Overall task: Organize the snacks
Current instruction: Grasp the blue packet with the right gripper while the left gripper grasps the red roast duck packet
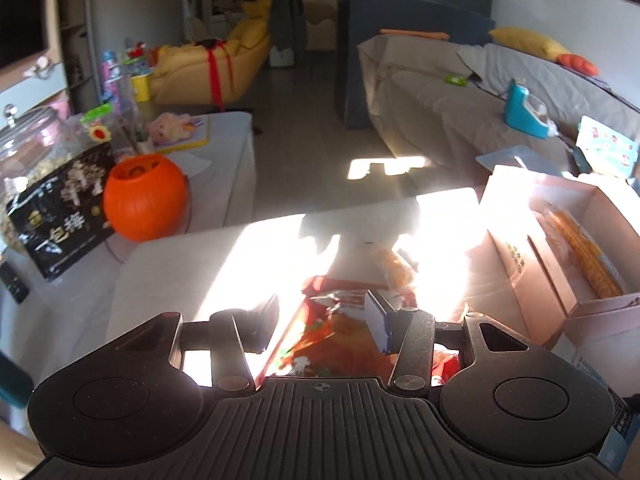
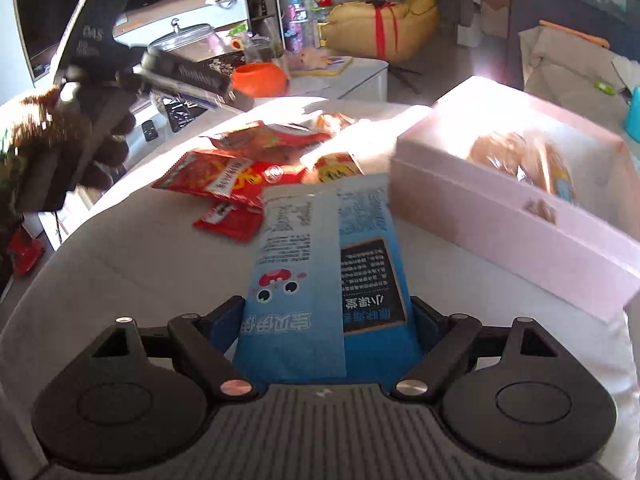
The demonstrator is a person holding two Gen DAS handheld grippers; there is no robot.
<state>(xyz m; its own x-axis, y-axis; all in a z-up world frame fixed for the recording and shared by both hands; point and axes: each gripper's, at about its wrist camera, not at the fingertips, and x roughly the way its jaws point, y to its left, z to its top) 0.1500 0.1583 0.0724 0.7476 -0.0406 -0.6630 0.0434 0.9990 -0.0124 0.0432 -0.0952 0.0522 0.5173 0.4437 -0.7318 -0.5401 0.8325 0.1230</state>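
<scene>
Snack packets (image 2: pixel 240 168) on table (image 2: pixel 132 252), left of box (image 2: pixel 500 216).

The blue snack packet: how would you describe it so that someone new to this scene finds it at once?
Start at the open pink box on the white table. Just left of the box, the right tongs are shut on the blue snack packet. It is the only blue packet; the loose ones behind it, such as the red packet, are red or orange.
</scene>
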